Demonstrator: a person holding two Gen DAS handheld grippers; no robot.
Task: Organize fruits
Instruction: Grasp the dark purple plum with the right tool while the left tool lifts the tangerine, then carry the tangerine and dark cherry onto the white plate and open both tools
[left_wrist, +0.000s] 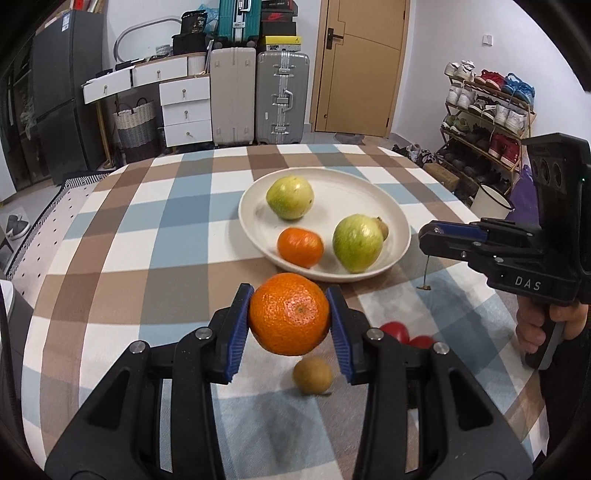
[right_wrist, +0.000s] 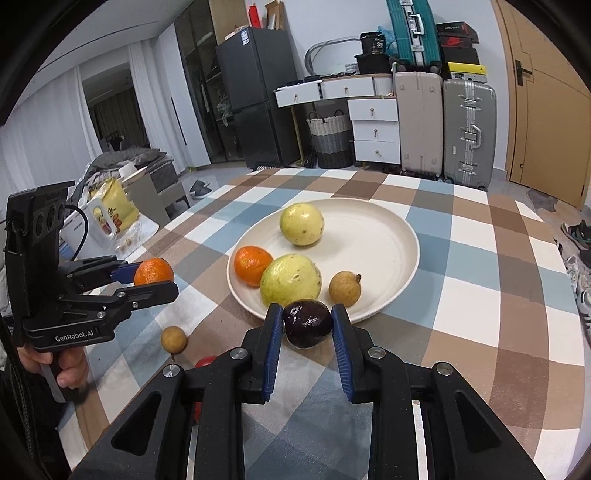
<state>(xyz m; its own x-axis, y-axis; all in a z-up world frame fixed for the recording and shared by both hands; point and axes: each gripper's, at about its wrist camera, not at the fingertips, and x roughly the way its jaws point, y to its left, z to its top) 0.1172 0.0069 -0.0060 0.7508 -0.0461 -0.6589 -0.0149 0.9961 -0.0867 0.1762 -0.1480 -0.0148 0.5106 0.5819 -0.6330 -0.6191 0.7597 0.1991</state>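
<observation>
Two claws are each clamped on a fruit above the checked tablecloth (left_wrist: 110, 236). The left claw (left_wrist: 290, 321) grips a big orange (left_wrist: 289, 319) between its blue pads, holding it off the table on the near side of the white plate (left_wrist: 347, 192); the right wrist view shows the same orange (right_wrist: 154, 271) out to the left of the plate, clear of the rim. The right claw (right_wrist: 306, 326) is closed on a dark purple fruit (right_wrist: 307, 323) held at the plate's near rim (right_wrist: 384, 310); whether it touches the rim cannot be told.

On the plate lie two green-yellow fruits (right_wrist: 301, 224) (right_wrist: 290, 280), a smaller orange (right_wrist: 253, 266) against the left rim, and a small tan fruit (right_wrist: 345, 288) just beside the dark one. The larger green fruit sits directly beyond the right claw's tips, close to the purple fruit.

Off the plate, on the cloth, a second small tan fruit (left_wrist: 313, 374) lies below the left claw, and red fruit (left_wrist: 395, 330) shows partly hidden behind its right finger. In the left wrist view the right claw reaches in from the right edge, a thin stem hanging under its tip.

Brown, blue and white squares cover the table. Behind it stand suitcases (left_wrist: 282, 98), white drawers (left_wrist: 184, 110), a woven basket (left_wrist: 135, 123), a dark fridge (right_wrist: 258, 96), a wooden door (left_wrist: 360, 66) and a shoe rack (left_wrist: 487, 118).
</observation>
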